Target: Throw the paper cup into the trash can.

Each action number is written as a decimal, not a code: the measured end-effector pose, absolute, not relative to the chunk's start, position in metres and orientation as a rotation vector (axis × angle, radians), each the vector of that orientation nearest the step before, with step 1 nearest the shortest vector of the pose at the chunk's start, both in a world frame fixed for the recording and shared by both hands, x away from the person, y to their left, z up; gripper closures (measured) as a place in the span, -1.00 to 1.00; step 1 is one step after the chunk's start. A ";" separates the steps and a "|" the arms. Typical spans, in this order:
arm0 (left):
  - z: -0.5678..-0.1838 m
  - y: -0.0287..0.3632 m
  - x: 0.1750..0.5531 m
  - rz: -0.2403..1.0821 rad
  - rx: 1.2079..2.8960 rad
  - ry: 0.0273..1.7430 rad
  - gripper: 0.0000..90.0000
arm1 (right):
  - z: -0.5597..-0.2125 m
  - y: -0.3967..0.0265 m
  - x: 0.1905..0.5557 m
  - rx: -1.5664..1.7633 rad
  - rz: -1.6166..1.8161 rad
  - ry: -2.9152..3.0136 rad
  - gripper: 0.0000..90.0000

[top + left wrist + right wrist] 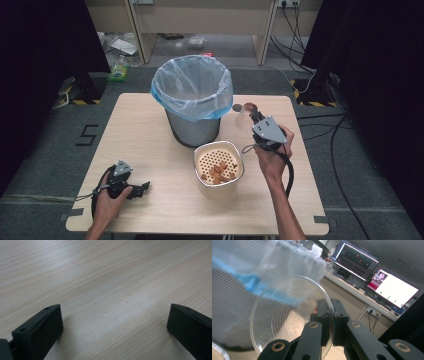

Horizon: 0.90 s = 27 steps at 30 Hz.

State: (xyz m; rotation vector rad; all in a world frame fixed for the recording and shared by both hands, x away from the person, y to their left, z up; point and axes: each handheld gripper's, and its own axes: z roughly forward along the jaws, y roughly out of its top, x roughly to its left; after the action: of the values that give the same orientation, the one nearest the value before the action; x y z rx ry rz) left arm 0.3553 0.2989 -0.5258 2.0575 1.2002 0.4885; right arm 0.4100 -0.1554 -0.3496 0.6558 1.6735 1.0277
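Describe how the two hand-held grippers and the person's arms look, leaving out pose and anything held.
Both are black. The left hand-held gripper and the right hand-held gripper each carry a grey three-cornered plate on top and trail a black cable. In the left gripper view, its jaws are blocky black wedges with small screw holes. In the right gripper view, black linkage bars show brass-coloured pivot rings. Both forearms are bare, no sleeves visible.
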 end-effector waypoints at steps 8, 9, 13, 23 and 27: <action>-0.526 0.299 0.355 0.489 2.057 1.200 -1.00 | -0.311 -0.158 0.431 0.673 1.020 1.653 0.93; -0.526 0.299 0.355 0.490 2.057 1.200 -1.00 | -0.305 -0.158 0.433 0.680 1.024 1.648 0.93; -0.526 0.299 0.355 0.489 2.057 1.201 -1.00 | -0.281 -0.157 0.443 0.681 1.035 1.642 0.93; -0.526 0.299 0.355 0.489 2.055 1.201 -1.00 | -0.236 -0.123 0.465 0.656 1.094 1.678 0.93; -0.526 0.299 0.355 0.489 2.056 1.201 -1.00 | -0.230 -0.098 0.474 0.622 1.093 1.700 0.92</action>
State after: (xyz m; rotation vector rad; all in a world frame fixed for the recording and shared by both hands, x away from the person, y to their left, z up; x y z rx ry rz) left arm 0.3552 0.2988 -0.5258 2.0557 1.2009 0.4891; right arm 0.4738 -0.0976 -0.2302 0.6223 1.7002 1.0926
